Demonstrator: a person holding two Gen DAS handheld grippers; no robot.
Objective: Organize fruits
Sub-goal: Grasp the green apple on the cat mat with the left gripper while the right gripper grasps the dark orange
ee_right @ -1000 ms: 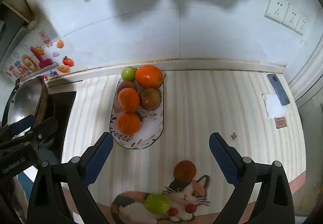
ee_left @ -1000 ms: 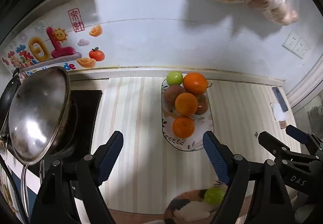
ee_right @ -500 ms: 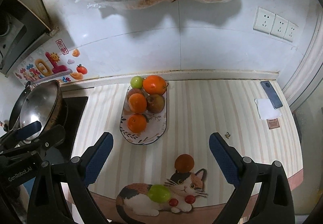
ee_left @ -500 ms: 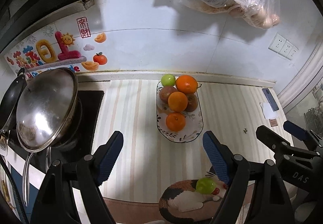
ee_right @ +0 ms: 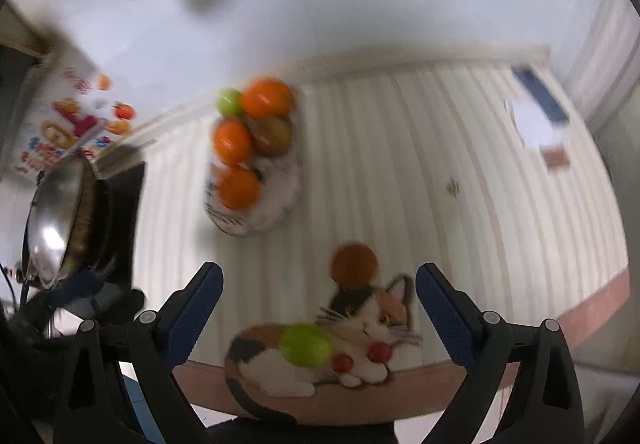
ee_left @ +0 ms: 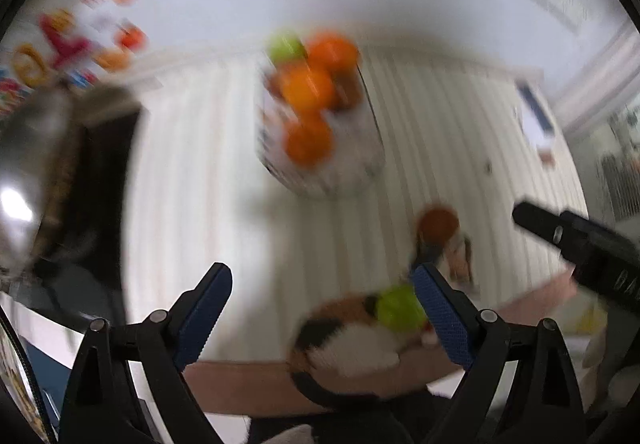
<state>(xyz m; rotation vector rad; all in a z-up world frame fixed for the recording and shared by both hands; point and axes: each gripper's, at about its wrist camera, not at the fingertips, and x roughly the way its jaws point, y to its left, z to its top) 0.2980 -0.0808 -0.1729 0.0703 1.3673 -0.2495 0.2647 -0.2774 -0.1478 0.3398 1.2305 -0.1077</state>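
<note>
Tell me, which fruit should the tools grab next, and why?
Probably lower the right tool onto the green fruit on the cat mat. It sits loose near the counter edge, outside the fruit plate, and the tool's fingers stand open and empty right above it. The frames are blurred, so this is a guess.

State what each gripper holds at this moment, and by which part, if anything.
Nothing is held. The left gripper has its jaws opening with only the striped counter between them, and the right gripper stands open and empty above the cat mat.
</note>
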